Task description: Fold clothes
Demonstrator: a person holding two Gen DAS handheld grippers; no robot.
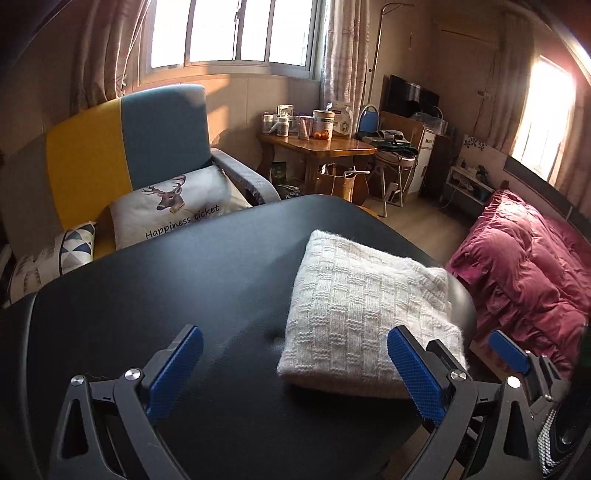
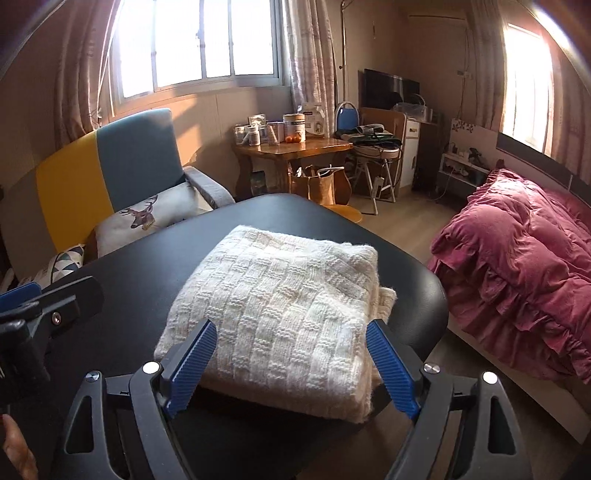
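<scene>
Black gripper (image 1: 295,354) frame, blue ribbed pads (image 2: 194,365), silver screws.

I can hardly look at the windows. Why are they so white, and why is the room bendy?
Left wrist view: sunlight overexposes the window, and the black table bulges from the fisheye lens. Right wrist view: the side window glares, and the white knitted sweater stays sharp.

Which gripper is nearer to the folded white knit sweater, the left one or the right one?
The right. The right gripper stands open at the near edge of the white knit sweater, its fingers straddling it. The left gripper, also open, is beside the sweater, over the bare black table.
</scene>
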